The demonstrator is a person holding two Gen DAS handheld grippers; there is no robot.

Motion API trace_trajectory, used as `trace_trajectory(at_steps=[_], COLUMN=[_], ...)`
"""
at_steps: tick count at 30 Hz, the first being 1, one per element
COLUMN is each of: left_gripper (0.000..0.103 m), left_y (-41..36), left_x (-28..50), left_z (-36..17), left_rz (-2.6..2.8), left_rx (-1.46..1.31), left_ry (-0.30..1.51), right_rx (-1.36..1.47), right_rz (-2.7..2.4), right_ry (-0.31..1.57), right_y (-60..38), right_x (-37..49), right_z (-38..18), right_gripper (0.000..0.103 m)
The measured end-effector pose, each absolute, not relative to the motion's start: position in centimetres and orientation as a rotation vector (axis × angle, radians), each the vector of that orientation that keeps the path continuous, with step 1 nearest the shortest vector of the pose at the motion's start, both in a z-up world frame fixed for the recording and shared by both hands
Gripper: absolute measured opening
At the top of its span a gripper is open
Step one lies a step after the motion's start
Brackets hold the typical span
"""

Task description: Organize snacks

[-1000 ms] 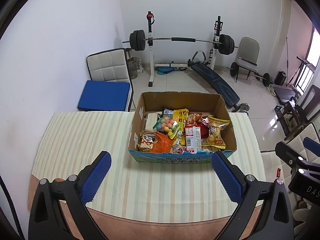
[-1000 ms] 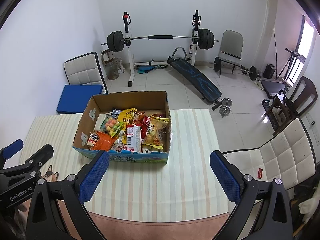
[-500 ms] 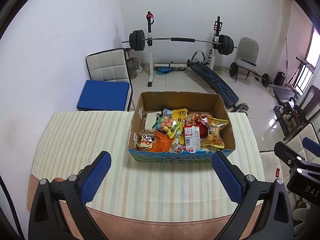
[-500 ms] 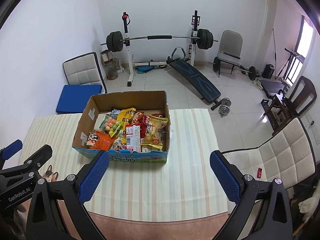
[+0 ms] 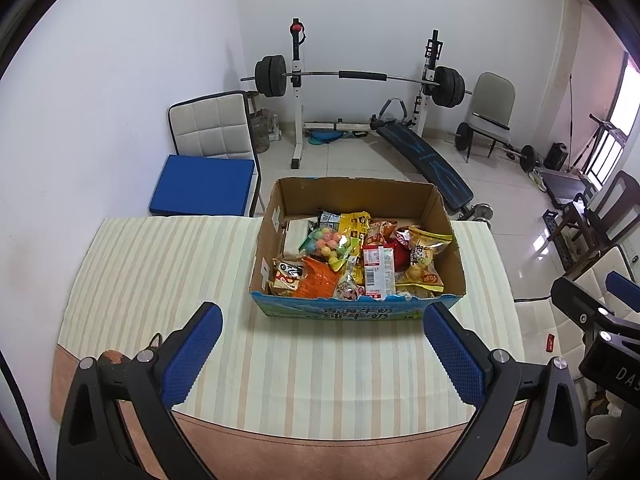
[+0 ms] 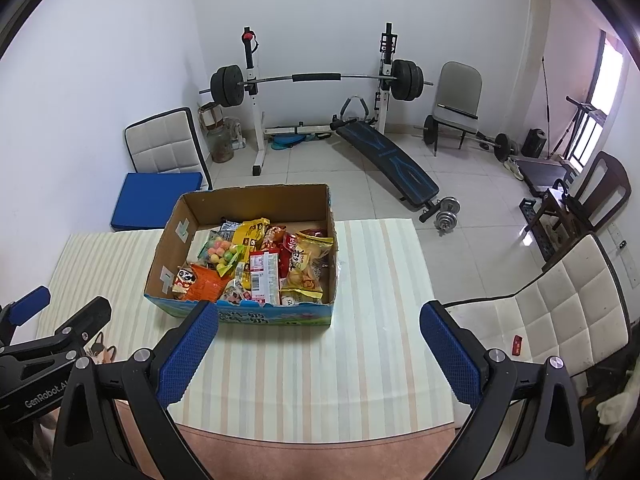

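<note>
We hold left gripper (image 5: 320, 354) and right gripper (image 6: 318, 350) empty, jaws apart, near the snack box (image 5: 356, 312); next, reach in.

Matt cardboard box (image 5: 440, 216) holds glossy plastic snack packets (image 5: 420, 258).

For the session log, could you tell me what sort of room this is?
Probably a spare room at home used as a gym: a barbell rack, a sit-up bench, and a table holding the snack box.

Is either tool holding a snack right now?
No, the left tool and the right tool are both open and empty, and the snacks lie in the cardboard box.
</note>
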State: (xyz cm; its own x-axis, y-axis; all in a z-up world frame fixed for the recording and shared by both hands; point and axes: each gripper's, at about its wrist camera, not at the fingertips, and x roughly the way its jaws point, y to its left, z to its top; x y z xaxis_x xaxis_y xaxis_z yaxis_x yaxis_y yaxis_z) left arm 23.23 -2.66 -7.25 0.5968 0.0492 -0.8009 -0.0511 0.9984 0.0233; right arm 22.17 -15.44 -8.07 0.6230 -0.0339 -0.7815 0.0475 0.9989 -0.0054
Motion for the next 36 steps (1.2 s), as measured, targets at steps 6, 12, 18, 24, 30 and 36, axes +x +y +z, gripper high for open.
trace_trajectory(at_steps=[6,12,18,24,30,36], left_gripper=[0.103,0.103,0.103,0.103,0.103,0.103], left_y=[-2.6,-2.7,-2.7,-2.8,-2.8,-3.0], left_x=[23.3,23.3,23.3,23.3,23.4,23.4], left_z=[-7.3,-7.1,-7.1,-6.9,-6.7,-6.2], left_rz=[0.054,0.058,0.059,0.054,0.053,0.059], left_rx=[-0.001,0.001,-0.001,0.001,0.002,0.008], left_ry=[0.932,0.927,0.928,0.917,0.917,0.908], right_rx=[0.021,0.020,0.018,0.020,0.019,0.019], right_rz=[-0.045,-0.037,-0.039,-0.044,-0.046,-0.049], right_ry=[0.907,0.915,0.909,0.903,0.900,0.899], right_y=[-15.3,-15.1,-15.1,-14.9,-14.8,-14.8], right_x=[21.8,21.8,21.8,21.7,21.7,21.8], right_z=[-8.0,-8.1,-8.2,-8.3,-8.2,-8.0], right_gripper=[0.103,0.103,0.103,0.103,0.103,0.103])
